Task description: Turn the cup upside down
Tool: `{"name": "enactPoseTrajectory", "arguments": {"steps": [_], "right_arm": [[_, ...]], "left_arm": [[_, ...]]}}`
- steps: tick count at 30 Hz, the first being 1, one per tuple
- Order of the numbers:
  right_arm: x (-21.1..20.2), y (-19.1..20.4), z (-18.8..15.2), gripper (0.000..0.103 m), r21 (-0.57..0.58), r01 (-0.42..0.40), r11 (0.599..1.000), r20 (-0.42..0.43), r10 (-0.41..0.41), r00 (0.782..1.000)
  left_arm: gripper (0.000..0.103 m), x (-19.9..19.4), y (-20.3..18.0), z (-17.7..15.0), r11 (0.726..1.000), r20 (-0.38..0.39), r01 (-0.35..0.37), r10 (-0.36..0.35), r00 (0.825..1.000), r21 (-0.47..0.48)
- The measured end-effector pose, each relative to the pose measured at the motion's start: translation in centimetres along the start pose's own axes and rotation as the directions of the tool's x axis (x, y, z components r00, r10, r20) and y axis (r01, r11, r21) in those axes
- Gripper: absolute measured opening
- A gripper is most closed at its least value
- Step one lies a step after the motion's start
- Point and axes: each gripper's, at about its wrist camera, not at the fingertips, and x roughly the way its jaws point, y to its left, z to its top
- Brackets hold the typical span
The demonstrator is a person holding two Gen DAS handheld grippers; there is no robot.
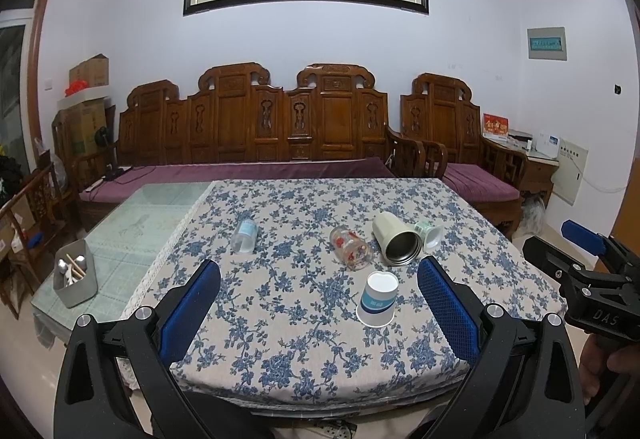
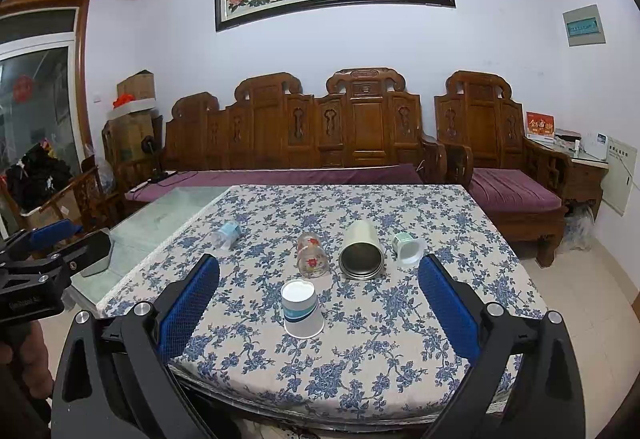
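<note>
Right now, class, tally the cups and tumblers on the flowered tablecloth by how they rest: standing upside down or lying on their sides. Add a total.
Upside down: 1, the paper cup.
On their sides: 4, the clear plastic cup, printed glass, cream steel tumbler and small green-banded cup.
Total: 5

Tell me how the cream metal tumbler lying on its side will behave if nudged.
The cream tumbler lies on its round side, so it likely rolls. Its steel-looking interior suggests stiff walls, heavier than the paper cup. The tablecloth may slow it.
</note>
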Motion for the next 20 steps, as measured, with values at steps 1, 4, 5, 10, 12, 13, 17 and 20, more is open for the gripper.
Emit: {"name": "enactPoseTrajectory", "arguments": {"steps": [1, 4, 5, 10, 12, 13, 17, 20], "right_arm": [[0.02, 0.01, 0.04, 0.1, 0.0, 0.0, 1.0, 0.0, 0.0, 1.0], [0.1, -0.11, -0.08, 0.1, 0.002, 0.0, 1.0, 0.0, 0.0, 1.0], [0.1, -0.11, -0.08, 0.1, 0.002, -0.001, 1.0, -0.001, 0.001, 1.0], [0.28, -0.16, -0.64, 0.1, 0.004, -0.001, 1.0, -0.004, 0.001, 1.0], [0.28, -0.19, -0.73, 0.1, 0.004, 0.0, 1.0, -0.004, 0.0, 1.0], [0.29, -0.18, -0.72, 0.1, 0.005, -0.001, 1.0, -0.005, 0.001, 1.0], [0.29, -0.17, -0.69, 0.1, 0.004, -0.001, 1.0, -0.004, 0.001, 1.0], [0.29, -0.18, -0.68, 0.1, 0.005, -0.001, 1.0, -0.004, 0.001, 1.0]], "left_arm": [[0.095, 0.03, -0.04, 0.04, 1.0, 0.001, 0.0, 0.0, 1.0, -0.001], [0.095, 0.0, 0.01, -0.01, 1.0, 0.001, 0.0, 0.0, 1.0, 0.0], [0.095, 0.05, -0.03, 0.0, 1.0, 0.001, 0.001, -0.001, 1.0, 0.0], [0.095, 0.01, -0.14, 0.07, 1.0, -0.001, 0.004, -0.004, 1.0, -0.003], [0.095, -0.1, -0.24, 0.08, 1.0, 0.0, 0.004, -0.004, 1.0, -0.003], [0.095, -0.06, -0.38, 0.14, 1.0, -0.001, 0.004, -0.004, 1.0, -0.001], [0.095, -0.14, -0.34, 0.06, 1.0, 0.0, 0.005, -0.005, 1.0, -0.003], [0.095, -0.14, -0.33, 0.05, 1.0, 0.0, 0.004, -0.004, 1.0, -0.003]]}}
